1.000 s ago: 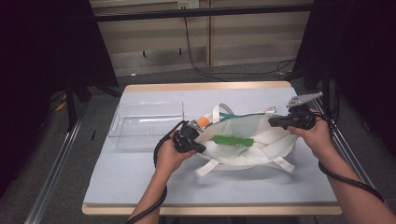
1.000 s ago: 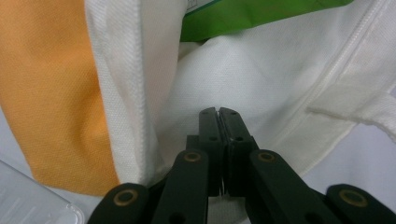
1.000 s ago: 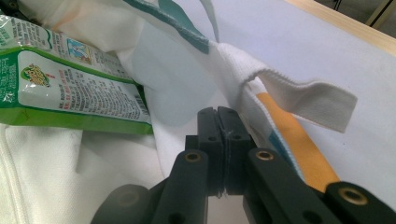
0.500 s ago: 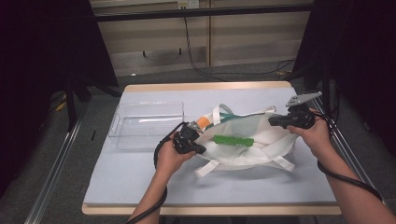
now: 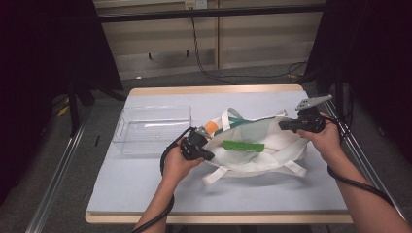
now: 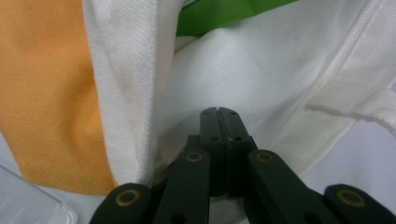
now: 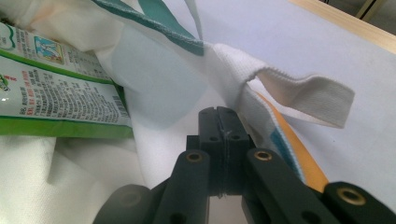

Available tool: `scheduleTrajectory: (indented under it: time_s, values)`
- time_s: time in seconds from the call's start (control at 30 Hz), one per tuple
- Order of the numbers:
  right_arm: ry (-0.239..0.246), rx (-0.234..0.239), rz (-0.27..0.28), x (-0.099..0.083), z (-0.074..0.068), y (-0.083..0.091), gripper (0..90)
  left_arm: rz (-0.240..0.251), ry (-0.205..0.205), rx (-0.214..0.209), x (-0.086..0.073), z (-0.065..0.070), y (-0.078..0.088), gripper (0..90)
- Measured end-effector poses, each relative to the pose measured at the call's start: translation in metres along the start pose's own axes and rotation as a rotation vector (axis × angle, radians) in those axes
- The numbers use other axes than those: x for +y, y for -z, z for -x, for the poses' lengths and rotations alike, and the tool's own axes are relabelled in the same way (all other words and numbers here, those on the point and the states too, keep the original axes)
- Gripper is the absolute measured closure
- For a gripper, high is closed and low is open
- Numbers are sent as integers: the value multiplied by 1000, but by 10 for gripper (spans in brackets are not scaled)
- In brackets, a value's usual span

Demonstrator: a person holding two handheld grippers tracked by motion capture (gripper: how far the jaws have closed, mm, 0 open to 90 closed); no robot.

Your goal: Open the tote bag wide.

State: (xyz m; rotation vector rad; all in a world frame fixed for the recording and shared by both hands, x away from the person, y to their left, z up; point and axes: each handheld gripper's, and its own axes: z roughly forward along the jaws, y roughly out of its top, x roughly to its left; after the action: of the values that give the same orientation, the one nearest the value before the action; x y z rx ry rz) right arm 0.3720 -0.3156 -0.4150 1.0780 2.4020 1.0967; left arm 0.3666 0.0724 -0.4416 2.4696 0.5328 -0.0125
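Note:
A white cloth bag (image 5: 272, 153) with orange and teal trim lies open on the table. A green packet (image 5: 243, 145) rests inside its mouth. My left gripper (image 5: 209, 154) is shut on the bag's left rim, next to the orange panel (image 6: 46, 93). My right gripper (image 5: 283, 125) is shut on the right rim, beside a white strap loop (image 7: 308, 95). In the left gripper view my jaws (image 6: 218, 112) meet against white cloth (image 6: 261, 65). In the right gripper view my jaws (image 7: 217, 112) pinch a fold of the bag (image 7: 159, 70), with the packet (image 7: 56, 93) to their left.
A clear plastic bin (image 5: 150, 128) stands left of the bag, its corner (image 6: 28, 200) near my left gripper. The pale blue table top (image 5: 145, 184) has a wooden edge. Cables trail from both grippers along the person's forearms.

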Motion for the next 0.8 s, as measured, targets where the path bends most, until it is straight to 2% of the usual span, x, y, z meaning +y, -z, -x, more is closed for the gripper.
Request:
scheduleTrajectory:
  time_s: [0.03, 0.07, 0.1, 0.17, 0.2, 0.23, 0.27, 0.37, 0.4, 0.8]
  values:
    - [1, 0, 2, 0, 0, 0, 894, -2, -2, 0, 0, 0, 0, 894]
    - [3, 1, 2, 0, 0, 0, 894, 10, 17, -1, 0, 1, -1, 894]
    - [2, 2, 1, 0, 0, 0, 894, -1, 0, -1, 0, 0, 0, 894]
    - [7, 9, 3, 0, 0, 1, 892, 30, 39, -7, 0, 2, -1, 879]
    - [10, 10, 2, 0, -1, 1, 892, 26, 37, -2, 0, 3, 0, 874]
    - [10, 12, 2, 0, -2, 2, 892, 7, 1, -8, 1, 0, 2, 868]
    - [14, 13, 4, 0, -2, 3, 890, 23, 19, -9, 1, 1, 3, 863]
    - [23, 21, 7, 0, -5, 6, 879, 22, 7, -4, 4, 1, 8, 849]
    - [30, 31, 11, 1, -7, 6, 876, 39, 16, -9, 4, 1, 9, 847]
    - [53, 54, 14, -1, -21, 15, 875, 47, 15, 3, 16, -2, 25, 835]
